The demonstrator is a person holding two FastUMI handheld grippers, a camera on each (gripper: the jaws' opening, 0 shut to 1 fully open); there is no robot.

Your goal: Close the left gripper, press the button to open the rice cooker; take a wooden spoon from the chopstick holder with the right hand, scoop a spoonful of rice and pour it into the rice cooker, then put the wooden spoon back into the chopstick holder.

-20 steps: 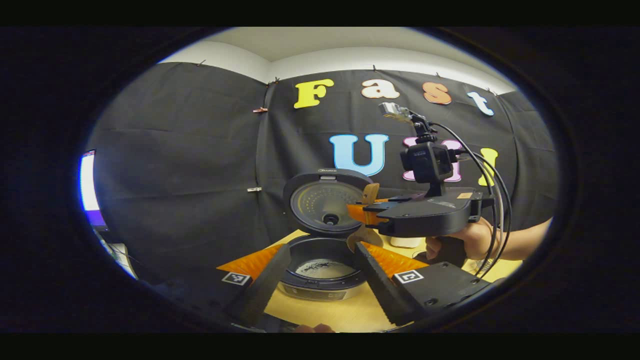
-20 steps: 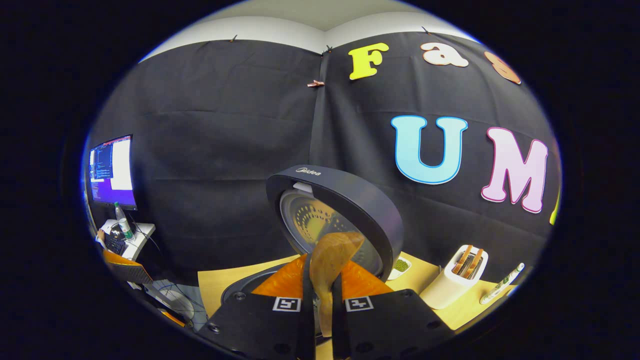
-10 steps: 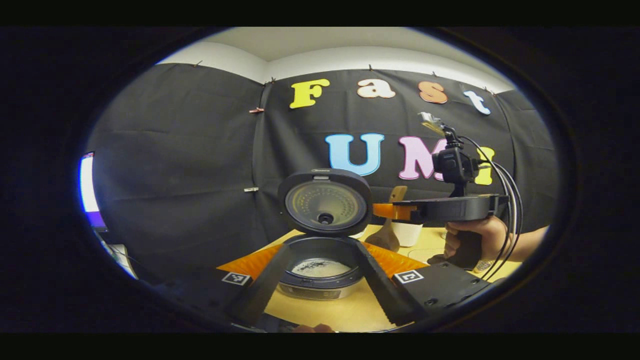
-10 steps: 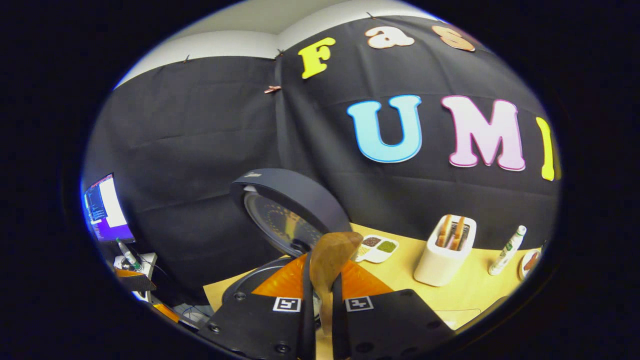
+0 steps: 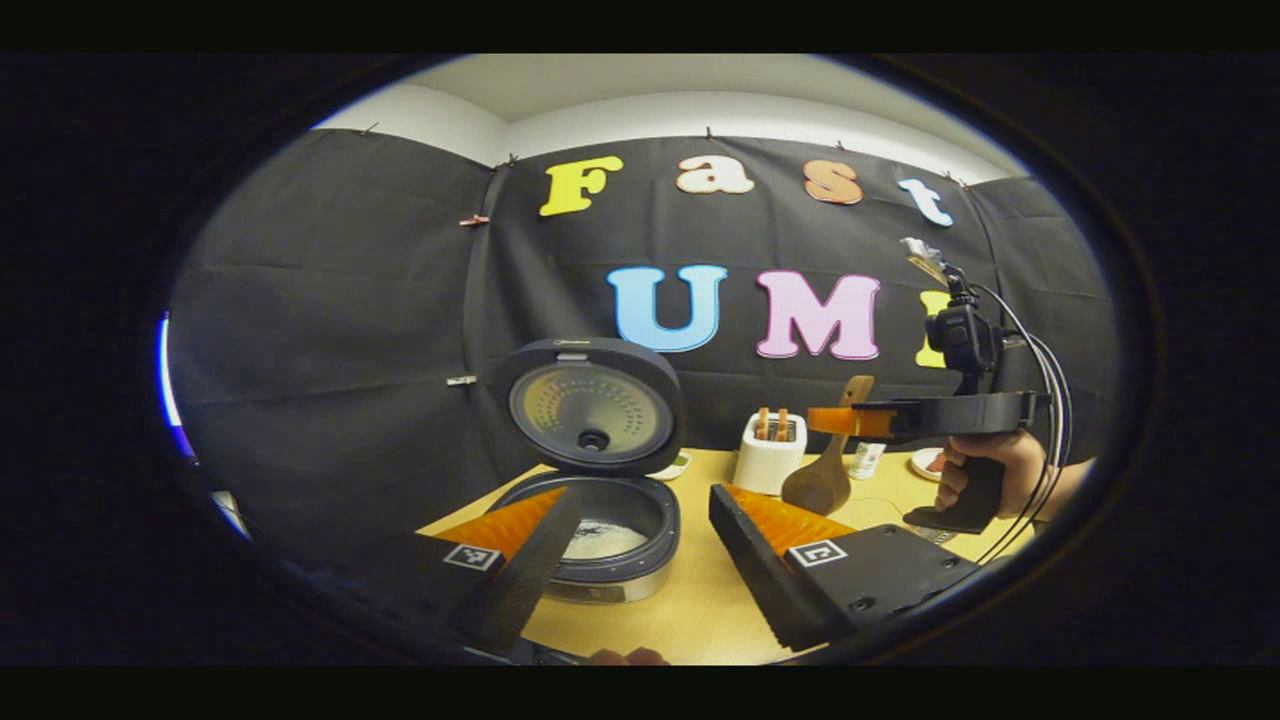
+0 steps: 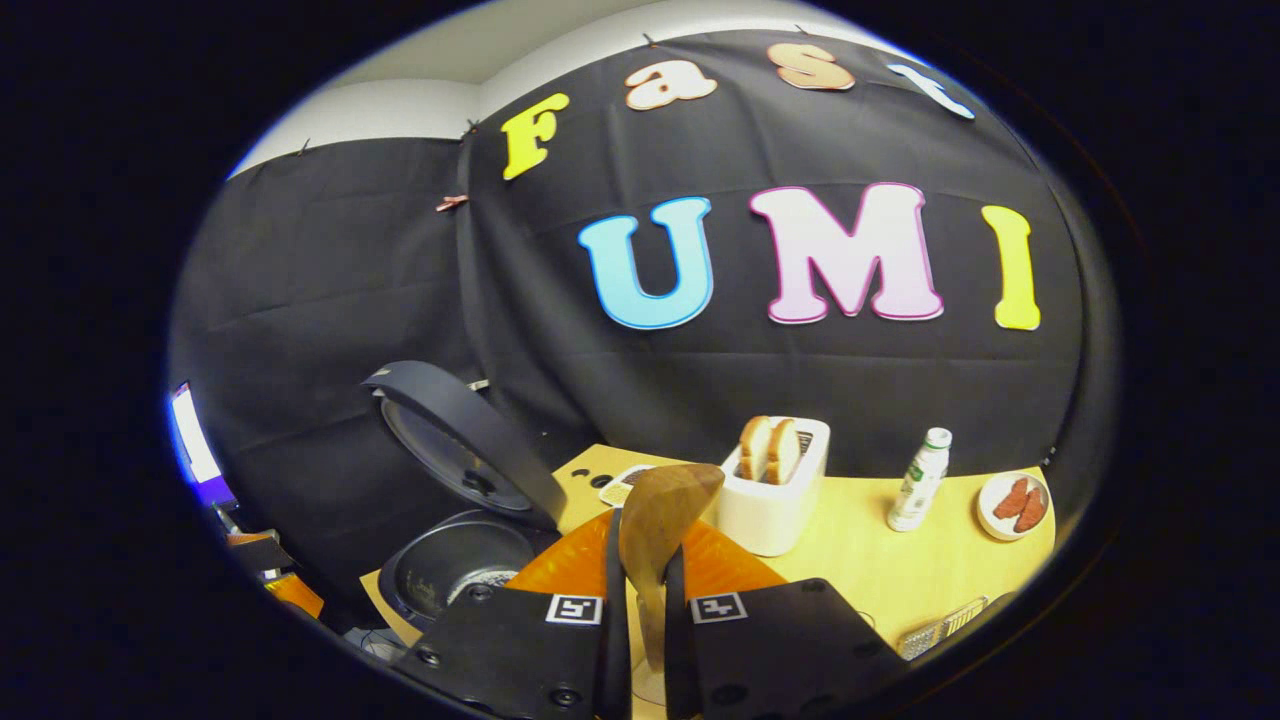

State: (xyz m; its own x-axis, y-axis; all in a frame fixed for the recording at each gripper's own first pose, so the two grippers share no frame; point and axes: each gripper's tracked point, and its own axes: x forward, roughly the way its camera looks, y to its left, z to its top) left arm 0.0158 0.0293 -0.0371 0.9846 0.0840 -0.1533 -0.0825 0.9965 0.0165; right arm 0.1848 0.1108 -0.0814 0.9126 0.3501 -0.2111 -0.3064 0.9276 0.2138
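The rice cooker [image 5: 600,540] stands open on the wooden table, its round lid [image 5: 590,405] tipped upright, with rice in the pot. My left gripper [image 5: 643,497] is open in front of it, one finger on each side of the pot's right half, holding nothing. To the right, a hand [image 5: 985,465] holds my right gripper [image 5: 818,420] level above the table, shut on the wooden spoon [image 5: 820,485], whose bowl hangs down. In the right gripper view the spoon [image 6: 665,505] stands between the fingers of the right gripper [image 6: 641,565], and the cooker [image 6: 450,565] lies at lower left.
A white toaster [image 6: 775,490] with two bread slices stands just beyond the spoon. Farther right are a small bottle [image 6: 918,482] and a plate [image 6: 1015,505] with sausages. A small dish [image 6: 622,486] lies behind the cooker. A lit screen [image 6: 190,445] glows at far left.
The right gripper has carried the spoon to the right, away from above the cooker's pot to near the toaster. The left gripper's view has swung rightward; its fingers stay open.
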